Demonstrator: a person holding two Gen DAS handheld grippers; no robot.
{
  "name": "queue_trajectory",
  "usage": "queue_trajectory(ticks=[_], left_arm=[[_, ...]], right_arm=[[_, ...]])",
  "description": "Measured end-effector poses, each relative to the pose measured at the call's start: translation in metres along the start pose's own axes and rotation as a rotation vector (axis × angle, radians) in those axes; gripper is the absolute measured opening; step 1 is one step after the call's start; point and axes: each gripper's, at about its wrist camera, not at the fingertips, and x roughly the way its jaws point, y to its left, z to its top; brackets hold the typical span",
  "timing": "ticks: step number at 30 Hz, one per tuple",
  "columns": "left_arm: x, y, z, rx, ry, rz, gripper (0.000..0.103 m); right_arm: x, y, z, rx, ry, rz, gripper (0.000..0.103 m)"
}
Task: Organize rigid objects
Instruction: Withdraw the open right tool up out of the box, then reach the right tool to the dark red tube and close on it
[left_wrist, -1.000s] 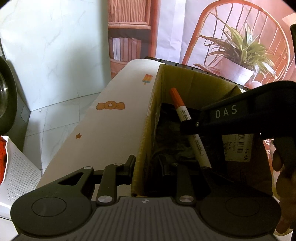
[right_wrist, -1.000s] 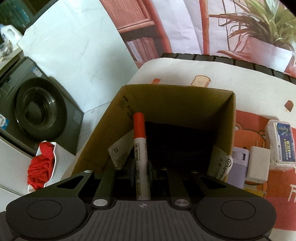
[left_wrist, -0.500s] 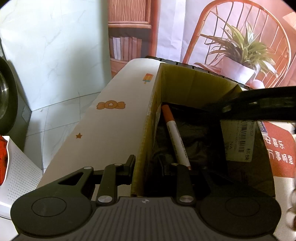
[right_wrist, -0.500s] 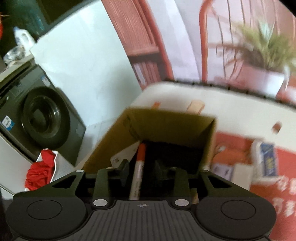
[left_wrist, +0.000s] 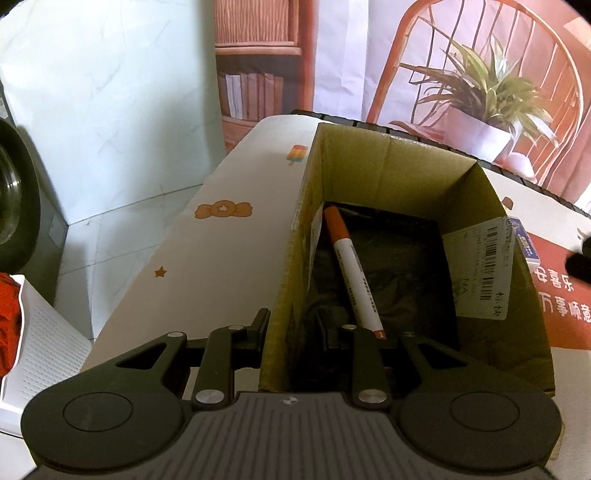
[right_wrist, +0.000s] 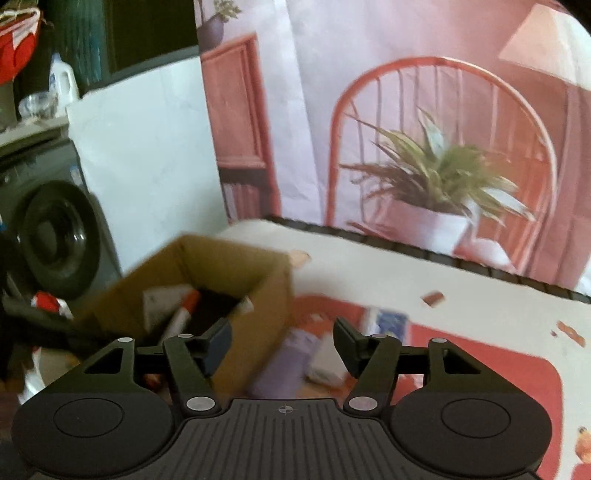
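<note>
A: Marker?
B: In box. White barrel, orange cap. Lying slanted along left wall, cap toward far corner, on black lining.
A: Box?
B: Brown cardboard, open top, upright on table. Barcode label inside right wall.

Our left gripper and right gripper are matte black: round discs at the lower corners, silver screws, ribbed centre plate, small crosshair mark.

- The marker's lower tip is hidden behind the left gripper's finger.
- Motion blur smears the box and the small items beside it in the right view.
</note>
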Motion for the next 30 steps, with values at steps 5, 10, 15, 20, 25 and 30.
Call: queue_trajectory(ticks=[5,10,15,20,25,30], left_arm=[[0.001,-0.001,0.000,0.003,0.001,0.008,0.027],[0.003,-0.002,0.000,-0.001,0.004,0.018,0.027],[0.004,-0.004,0.000,-0.004,0.006,0.028,0.027],[0.004,-0.004,-0.001,-0.003,0.007,0.030,0.027],[0.004,-0.004,-0.001,-0.007,0.005,0.030,0.027],[0.003,-0.003,-0.002,-0.008,0.001,0.028,0.027]], right_arm=[[-0.004,-0.011,-0.031,-0.042,0.028,-0.052,0.058],[-0.002,-0.012,-0.053,-0.083,0.044,-0.060,0.057],[0.008,-0.005,-0.071,-0.125,0.065,-0.041,0.052],[0.014,0.001,-0.078,-0.151,0.074,-0.021,0.049],[0.017,0.000,-0.078,-0.148,0.072,-0.018,0.045],[0.020,0.002,-0.076,-0.168,0.075,-0.012,0.039]])
